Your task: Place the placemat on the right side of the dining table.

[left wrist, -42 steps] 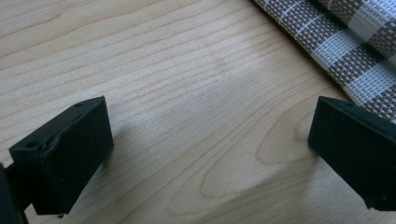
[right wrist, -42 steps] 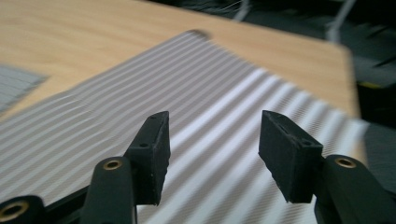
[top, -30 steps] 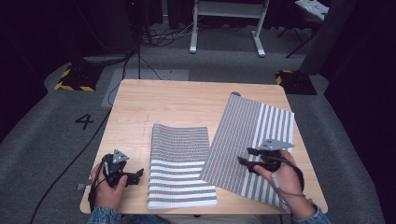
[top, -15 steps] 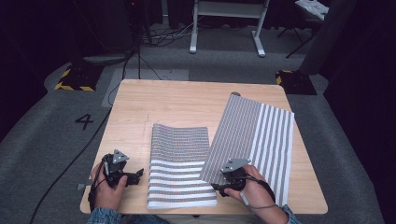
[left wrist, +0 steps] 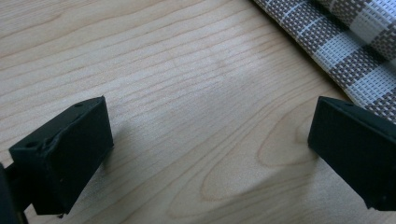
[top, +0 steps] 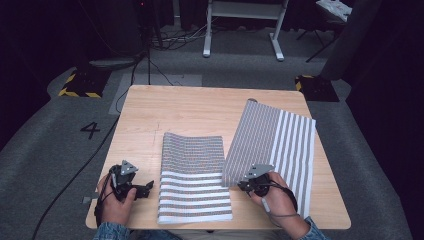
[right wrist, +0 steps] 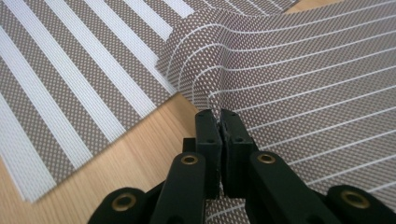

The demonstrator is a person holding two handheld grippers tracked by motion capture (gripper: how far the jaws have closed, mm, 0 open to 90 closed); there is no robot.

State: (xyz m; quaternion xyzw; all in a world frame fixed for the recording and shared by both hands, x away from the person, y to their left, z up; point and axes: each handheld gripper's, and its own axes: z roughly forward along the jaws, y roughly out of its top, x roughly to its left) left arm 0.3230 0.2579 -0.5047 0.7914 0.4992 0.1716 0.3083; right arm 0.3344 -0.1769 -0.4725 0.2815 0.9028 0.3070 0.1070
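Two striped woven mats lie on the wooden table [top: 200,110]. The middle mat [top: 195,175] lies flat; its corner shows in the left gripper view [left wrist: 355,42]. The right mat [top: 280,140] lies slanted, and its near left corner bulges up [right wrist: 303,70]. My right gripper [top: 245,184] has just closed its jaws, and they are now shut on that mat's edge [right wrist: 219,114]. My left gripper [top: 145,187] rests on the table left of the middle mat, jaws wide open over bare wood [left wrist: 210,140].
The middle mat's wide white stripes [right wrist: 70,93] lie just beyond the right gripper's jaws. Bare wood covers the far half of the table and its left strip. Around the table is grey floor with cables [top: 145,75] and a white stand [top: 240,30] at the back.
The right hand moved left and down along the right mat's near edge to its left corner, and its jaws went from open to shut on the edge. The left hand stayed put.
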